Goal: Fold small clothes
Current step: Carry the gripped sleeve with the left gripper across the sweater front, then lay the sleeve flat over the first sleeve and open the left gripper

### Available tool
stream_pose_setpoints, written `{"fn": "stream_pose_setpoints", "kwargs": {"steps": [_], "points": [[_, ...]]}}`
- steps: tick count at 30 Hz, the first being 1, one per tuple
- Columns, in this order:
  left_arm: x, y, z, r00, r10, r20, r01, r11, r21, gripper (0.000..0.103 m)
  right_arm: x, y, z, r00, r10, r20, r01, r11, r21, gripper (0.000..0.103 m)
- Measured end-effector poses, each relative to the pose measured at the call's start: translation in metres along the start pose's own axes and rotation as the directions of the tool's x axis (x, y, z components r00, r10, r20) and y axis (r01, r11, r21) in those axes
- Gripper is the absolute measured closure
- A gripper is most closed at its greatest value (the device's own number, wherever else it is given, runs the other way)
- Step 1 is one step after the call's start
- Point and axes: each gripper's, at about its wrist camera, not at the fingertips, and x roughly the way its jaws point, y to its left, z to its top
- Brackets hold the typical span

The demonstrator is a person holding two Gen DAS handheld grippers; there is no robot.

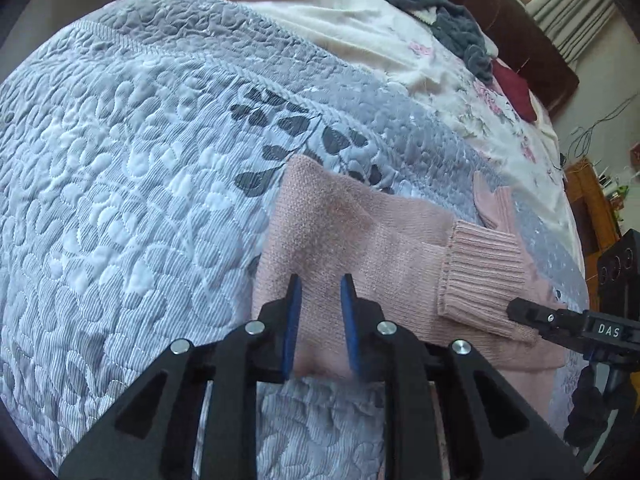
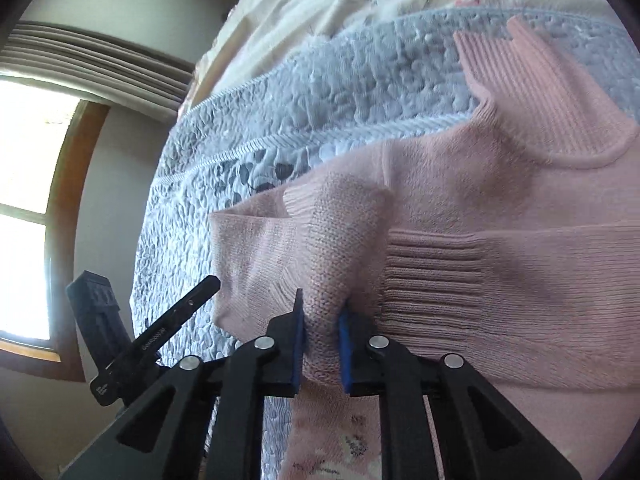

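So both grippers are pinching the pink sweater (image 1: 352, 232) along its near edge, which makes sense if the plan is to lift that edge and carry it over as one fold. The left gripper (image 1: 320, 292) has its blue pads (image 1: 294, 320) narrowed down with a ridge of knit squeezed up between them, right at the sweater's left corner. The right gripper (image 2: 322, 312) is doing the same thing further along, clamped on a bunched hump of fabric just beside a ribbed cuff (image 2: 432, 276). Two grips spread apart like that should keep the edge from sagging in the middle.

The sleeve looks already laid across the body, cuff (image 1: 480, 272) on top, so I'd guess this is the hem-to-collar step, not the first fold. In the right view the collar (image 2: 520, 80) sits at the far end, flat on the quilt (image 1: 140, 160), so that's probably the target.

The sweater lies on the grey quilted cover near the bed's front edge. Beyond that there's a cream floral sheet (image 1: 360, 32), and way back a dark grey garment (image 1: 452, 12) near the headboard (image 1: 532, 44), well clear of everything.
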Motion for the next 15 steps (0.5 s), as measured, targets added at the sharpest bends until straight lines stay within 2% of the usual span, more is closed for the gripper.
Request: {"fn": "stream_pose_setpoints", "kwargs": {"steps": [4,7,9,15], "points": [[0.000,-0.031,-0.001,0.999,-0.044,-0.002,0.044,0.998,0.051,0.084,-0.046,-0.022,0.003,0.998,-0.035,0.060,0.034,0.999,0.012,0.089],[0.009,-0.058,-0.004,0.997,-0.069,-0.018,0.070,0.993,0.095,0.084,-0.071,-0.049,0.000,0.995,-0.066,0.075,0.063,0.997,0.036,0.089],[0.017,-0.075,-0.007,0.996,-0.080,-0.034,0.084,0.989,0.119,0.083,-0.085,-0.069,-0.001,0.990,-0.113,0.087,0.110,0.993,0.047,0.089],[0.048,-0.113,-0.023,0.992,-0.075,-0.102,0.093,0.979,0.183,0.083,-0.098,-0.122,-0.010,0.980,-0.176,0.097,0.165,0.980,0.113,0.089]]}}
